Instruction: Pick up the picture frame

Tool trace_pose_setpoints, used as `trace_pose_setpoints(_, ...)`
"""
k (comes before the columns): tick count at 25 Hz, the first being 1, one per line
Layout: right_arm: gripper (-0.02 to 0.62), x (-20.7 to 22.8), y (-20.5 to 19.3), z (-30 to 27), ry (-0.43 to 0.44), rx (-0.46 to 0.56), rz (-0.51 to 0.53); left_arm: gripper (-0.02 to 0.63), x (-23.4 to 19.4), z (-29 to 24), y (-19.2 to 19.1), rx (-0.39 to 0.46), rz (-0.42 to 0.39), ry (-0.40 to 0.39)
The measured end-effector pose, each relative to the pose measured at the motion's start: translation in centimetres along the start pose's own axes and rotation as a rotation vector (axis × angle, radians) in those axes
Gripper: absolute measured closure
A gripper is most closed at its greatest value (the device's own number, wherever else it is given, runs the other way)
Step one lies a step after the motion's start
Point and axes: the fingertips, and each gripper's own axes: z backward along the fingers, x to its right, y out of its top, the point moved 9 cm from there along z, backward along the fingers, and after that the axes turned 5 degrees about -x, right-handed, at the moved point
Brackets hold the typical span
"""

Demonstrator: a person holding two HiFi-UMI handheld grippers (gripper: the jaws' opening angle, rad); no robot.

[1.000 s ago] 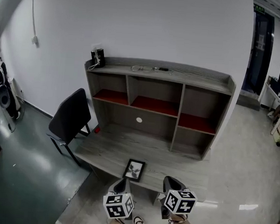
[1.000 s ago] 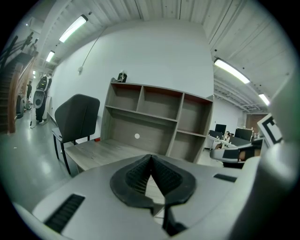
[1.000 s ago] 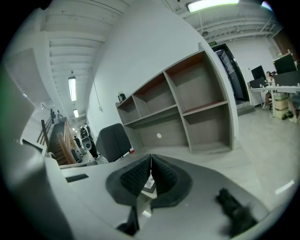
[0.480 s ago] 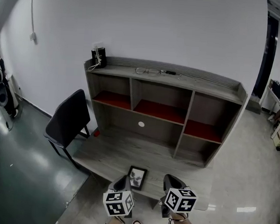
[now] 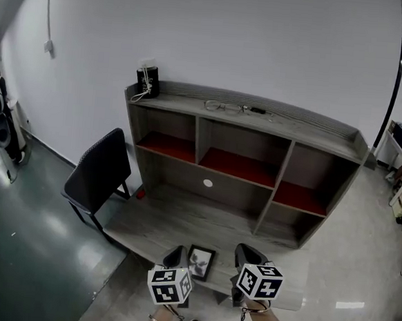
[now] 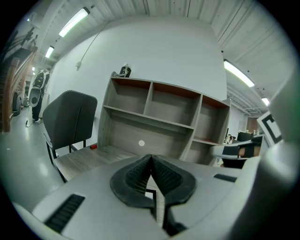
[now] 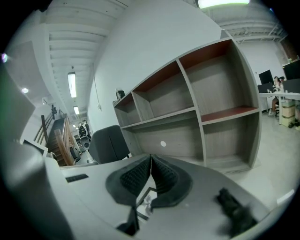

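A small black picture frame (image 5: 200,261) with a plant print lies flat near the front edge of the grey wooden desk (image 5: 165,216). My left gripper (image 5: 175,256) is shut and empty, just left of the frame at the desk's front edge. My right gripper (image 5: 244,255) is also shut and empty, a little to the frame's right. In the left gripper view the shut jaws (image 6: 151,158) hide most of the frame (image 6: 149,192). A corner of the frame (image 7: 146,201) shows under the closed jaws (image 7: 151,157) in the right gripper view.
A shelf unit (image 5: 287,166) with red-lined compartments stands on the back of the desk against the white wall. A black box (image 5: 148,83) and cables lie on its top. A dark chair (image 5: 99,172) stands at the desk's left. Glossy floor surrounds the desk.
Both grippers have moved forward toward the desk together. The picture frame now sits closer, between the two gripper tips. Both jaws stay shut.
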Motion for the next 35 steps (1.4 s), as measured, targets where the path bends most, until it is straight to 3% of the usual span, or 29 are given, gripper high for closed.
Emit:
trace_pose_setpoints(18,0.563,-0.3,3.3,-6.9,0.015,0.006,0.015,0.592,-3.9,-5.4,2.9,0.002,0.025,0.019)
trace_pose_setpoints(29,0.563,0.8,-0.1,-8.2,0.026,-0.105,-0.015,0.592,-4.5,-6.0,-0.3,-0.094,0.058,0.059)
trace_pose_setpoints(35,0.563,0.7,0.4,-9.2,0.068,-0.132,0.007,0.592,-4.1,-5.7,-0.1,-0.093,0.086,0.090)
